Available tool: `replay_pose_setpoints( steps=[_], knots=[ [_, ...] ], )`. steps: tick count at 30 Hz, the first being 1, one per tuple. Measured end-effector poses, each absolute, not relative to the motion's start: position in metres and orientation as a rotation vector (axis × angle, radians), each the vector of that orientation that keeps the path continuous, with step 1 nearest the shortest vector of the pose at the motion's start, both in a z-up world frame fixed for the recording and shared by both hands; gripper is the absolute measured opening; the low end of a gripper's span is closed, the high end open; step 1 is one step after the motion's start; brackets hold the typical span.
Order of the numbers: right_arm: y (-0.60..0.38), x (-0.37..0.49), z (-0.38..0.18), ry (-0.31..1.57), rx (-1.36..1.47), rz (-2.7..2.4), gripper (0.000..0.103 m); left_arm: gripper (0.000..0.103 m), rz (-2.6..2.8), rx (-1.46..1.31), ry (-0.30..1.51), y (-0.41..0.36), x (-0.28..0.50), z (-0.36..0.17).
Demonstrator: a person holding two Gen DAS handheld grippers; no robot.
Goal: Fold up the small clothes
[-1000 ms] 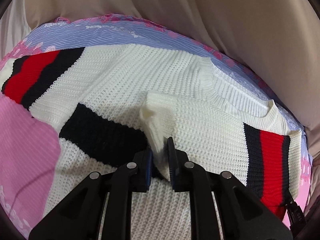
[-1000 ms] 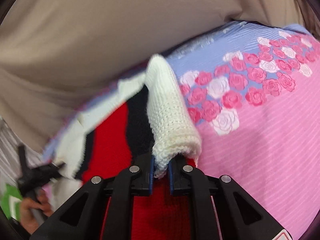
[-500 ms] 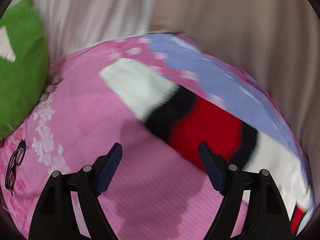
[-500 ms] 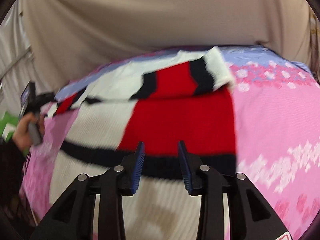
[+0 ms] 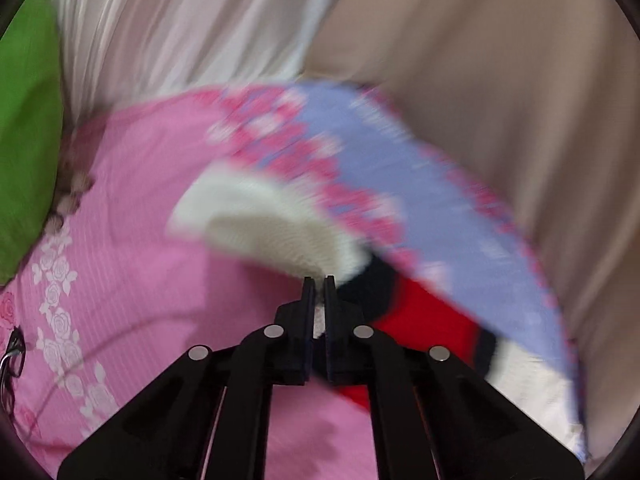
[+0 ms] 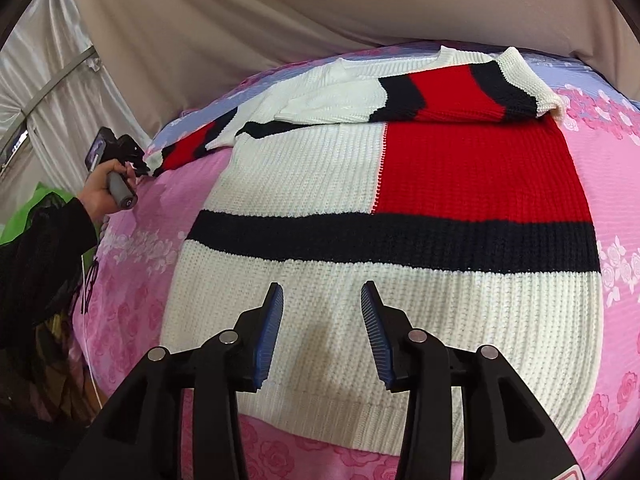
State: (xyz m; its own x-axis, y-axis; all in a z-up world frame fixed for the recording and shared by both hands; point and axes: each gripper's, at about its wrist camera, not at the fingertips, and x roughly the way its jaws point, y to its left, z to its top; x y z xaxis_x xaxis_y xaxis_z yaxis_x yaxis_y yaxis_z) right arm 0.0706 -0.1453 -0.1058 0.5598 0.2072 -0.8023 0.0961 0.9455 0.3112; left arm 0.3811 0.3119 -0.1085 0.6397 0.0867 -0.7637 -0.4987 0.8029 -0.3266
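Note:
A white knit sweater (image 6: 304, 168) with red and navy blocks lies flat on the bed. Its right sleeve (image 6: 480, 92) is folded across the chest. My right gripper (image 6: 322, 328) is open and empty, hovering over the white hem. My left gripper (image 5: 318, 280) is shut on the white cuff (image 5: 272, 232) of the left sleeve, at the sweater's far left; the view is blurred. The left gripper also shows in the right wrist view (image 6: 142, 164), held by a hand at the sleeve end.
The bed has a pink rose-print sheet (image 6: 624, 216) with a lavender band (image 5: 440, 208) at the back. A beige curtain (image 6: 280, 12) hangs behind. A green pillow (image 5: 24, 128) lies at left. Glasses (image 5: 12, 356) rest on the sheet.
My left gripper let go of the sweater's middle, swung left, then shut on the left sleeve cuff. My right gripper released the right sleeve onto the chest and drew back over the hem.

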Motion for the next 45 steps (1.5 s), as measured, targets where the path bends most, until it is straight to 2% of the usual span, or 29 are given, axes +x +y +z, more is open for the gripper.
replay_pose_setpoints(
  steps=[4,8,12,15,17,19,23,29,35,39,41,43,45],
  knots=[
    [-0.156,0.069,-0.101,0.962,0.348,0.053,0.041,0.000,0.122,-0.429,0.691,0.214,0.362,-0.033],
    [-0.181,0.064,-0.093,0.930,0.368,0.010,0.041,0.000,-0.152,-0.299,0.672,0.082,0.329,-0.002],
    [-0.215,0.057,-0.090,0.906,0.378,-0.053,0.045,0.003,-0.306,-0.223,0.814,-0.033,0.288,-0.047],
    [-0.243,0.052,-0.089,0.897,0.388,-0.097,0.047,0.004,-0.318,-0.273,0.978,-0.054,0.268,-0.100],
    [-0.259,0.051,-0.088,0.894,0.385,-0.117,0.050,0.005,-0.280,-0.275,1.021,-0.046,0.256,-0.121],
    [-0.269,0.057,-0.087,0.892,0.353,-0.128,0.051,0.016,-0.197,-0.257,1.035,-0.024,0.245,-0.134],
    [-0.262,0.096,-0.085,0.885,0.294,-0.056,0.052,0.018,-0.060,-0.255,1.038,0.039,0.227,-0.142],
    [-0.170,0.189,-0.082,0.837,0.014,0.157,0.052,0.024,0.136,-0.249,1.017,0.134,0.201,-0.137],
    [-0.066,0.272,-0.116,0.847,-0.211,0.316,0.052,0.026,0.234,-0.216,0.976,0.201,0.178,-0.132],
    [-0.025,0.304,-0.138,0.890,-0.242,0.361,0.052,0.032,0.250,-0.230,0.971,0.230,0.164,-0.128],
    [-0.018,0.313,-0.145,0.908,-0.237,0.364,0.046,0.032,0.254,-0.236,0.974,0.238,0.159,-0.128],
    [-0.015,0.325,-0.156,0.942,-0.228,0.355,0.034,0.032,0.255,-0.227,0.971,0.244,0.155,-0.129],
    [-0.017,0.336,-0.164,0.982,-0.189,0.336,0.004,0.032,0.255,-0.222,0.972,0.246,0.153,-0.130]
  ],
)
